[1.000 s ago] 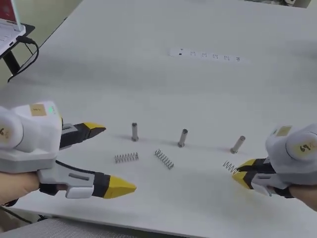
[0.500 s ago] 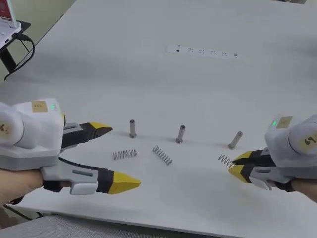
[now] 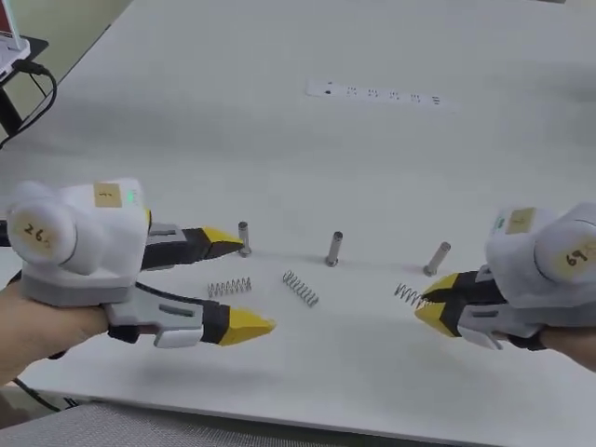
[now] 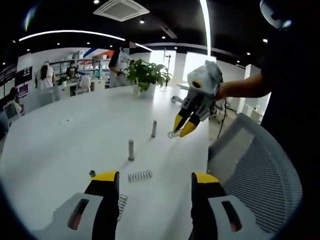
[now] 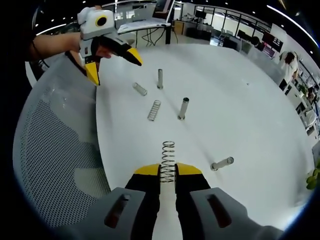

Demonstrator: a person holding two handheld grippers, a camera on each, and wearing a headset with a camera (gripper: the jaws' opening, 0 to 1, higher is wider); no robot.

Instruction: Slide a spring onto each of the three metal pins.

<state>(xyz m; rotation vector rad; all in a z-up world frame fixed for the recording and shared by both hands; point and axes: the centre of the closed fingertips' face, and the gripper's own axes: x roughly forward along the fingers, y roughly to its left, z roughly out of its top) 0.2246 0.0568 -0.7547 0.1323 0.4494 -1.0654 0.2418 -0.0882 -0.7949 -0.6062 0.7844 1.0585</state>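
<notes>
Large white table (image 3: 279, 112), with a power strip (image 3: 380, 95) on its far part. Grey mesh chair (image 4: 255, 165) stands at the table's edge, and a potted plant (image 4: 146, 75) at one end. Dark ceiling carries a vent (image 4: 124, 9), spotlights and a bright light strip (image 4: 205, 20).

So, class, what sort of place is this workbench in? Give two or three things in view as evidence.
Most likely an open-plan office or lab: a ceiling air vent overhead, a mesh office chair beside the long white table, and a potted plant further back.
</notes>
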